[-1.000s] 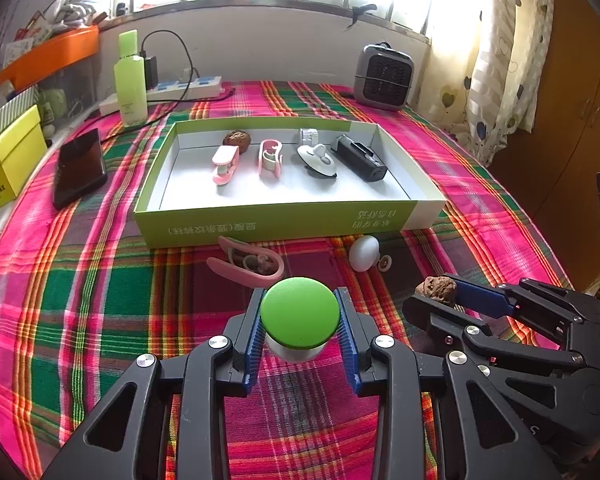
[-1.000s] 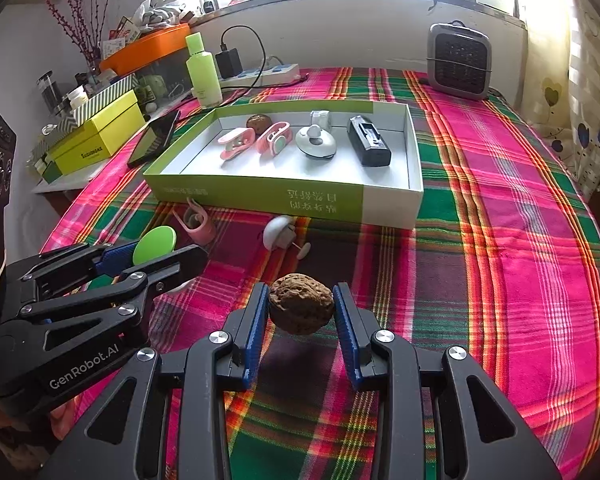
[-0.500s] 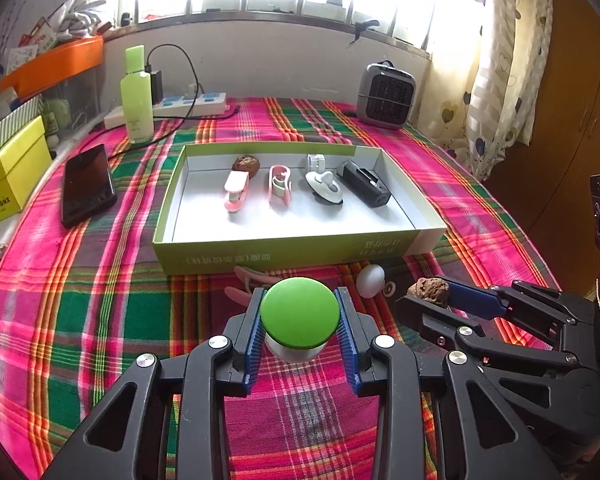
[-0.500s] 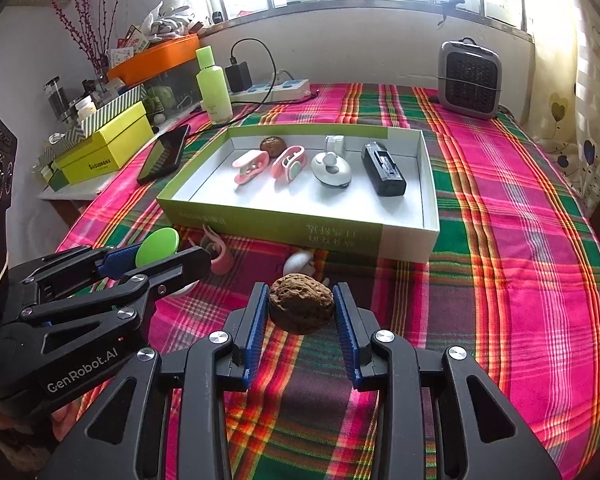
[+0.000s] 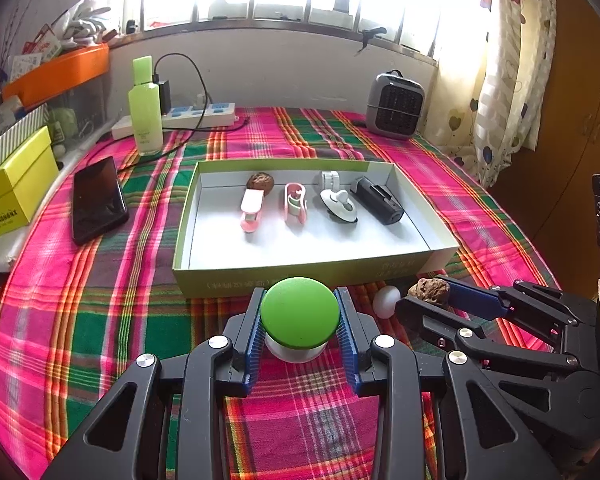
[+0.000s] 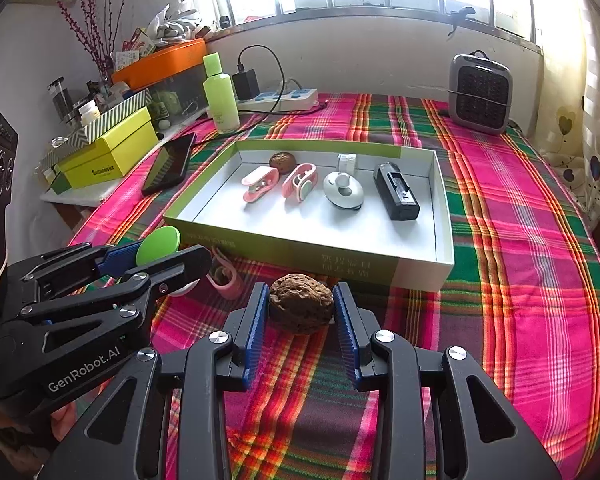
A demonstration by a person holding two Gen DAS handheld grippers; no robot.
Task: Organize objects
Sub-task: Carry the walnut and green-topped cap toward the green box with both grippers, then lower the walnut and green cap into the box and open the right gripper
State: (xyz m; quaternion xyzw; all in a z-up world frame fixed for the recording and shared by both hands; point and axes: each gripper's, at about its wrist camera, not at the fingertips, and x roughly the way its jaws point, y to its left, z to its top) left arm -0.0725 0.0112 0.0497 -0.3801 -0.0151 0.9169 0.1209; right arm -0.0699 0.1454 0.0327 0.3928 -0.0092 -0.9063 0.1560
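- The plaid tablecloth (image 5: 112,320) fills more of both wrist views than a second ago, and the tray sits lower and further off in the picture. Both hands have lifted and drawn back, each with its load off the cloth.
- The green-walled box tray (image 5: 300,276) lies in the middle of the cloth. It already holds a walnut, two pink clips, a white knob-topped disc, a small white spool and a black rectangular device in a rough row along the far half. Its near half is bare, which looks like the place for what is being carried.
- The left gripper (image 5: 300,320) is clamped on a green-capped white knob (image 5: 300,312), blue pads pressed to its sides, in the air just short of the tray's near wall.
- The right gripper (image 6: 300,312) is clamped on a walnut (image 6: 301,308), pads against both flanks, also short of that wall.
- I judge both pick-ups done, with the carry over the wall next.
- Still out on the cloth by the near wall: a pink clip (image 6: 224,280) and a white egg-shaped piece (image 5: 386,300), so the sorting is not finished.
- Writing: "GenRobot.AI" in white on the left gripper's body, seen from the right wrist. The yellow box (image 6: 112,156) and the tray's near wall carry print too small to read.
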